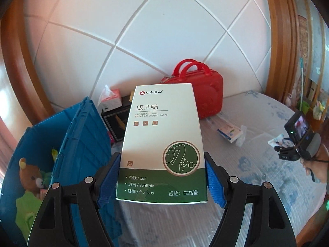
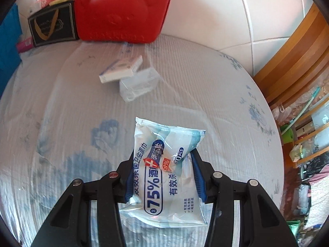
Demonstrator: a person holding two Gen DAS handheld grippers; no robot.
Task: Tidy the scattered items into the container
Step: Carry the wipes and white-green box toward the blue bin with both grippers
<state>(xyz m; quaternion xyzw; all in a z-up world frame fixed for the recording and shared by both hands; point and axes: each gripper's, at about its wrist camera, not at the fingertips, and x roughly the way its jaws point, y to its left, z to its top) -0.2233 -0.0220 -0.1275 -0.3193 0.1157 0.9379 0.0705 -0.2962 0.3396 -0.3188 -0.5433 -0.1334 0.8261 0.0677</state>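
Observation:
My left gripper (image 1: 162, 177) is shut on a white-and-green sweat patch box (image 1: 162, 140) and holds it above the bed, just right of the blue crate (image 1: 82, 135). The crate holds a teddy bear (image 1: 30, 175) and green items. My right gripper (image 2: 162, 177) is shut on a blue-white pack of alcohol wipes (image 2: 164, 173) over the bedsheet; it shows at the right edge of the left wrist view (image 1: 287, 150). A small white-blue box (image 2: 121, 70) and a clear plastic case (image 2: 139, 84) lie on the sheet further ahead.
A red bear-faced case (image 2: 123, 10) stands against the white padded headboard (image 1: 144, 30). A black box (image 2: 53, 26), a tissue pack (image 1: 110, 99) and a pink item (image 2: 25, 45) sit by it. Wooden bed frame (image 2: 292, 61) and cluttered shelves (image 2: 308, 127) lie right.

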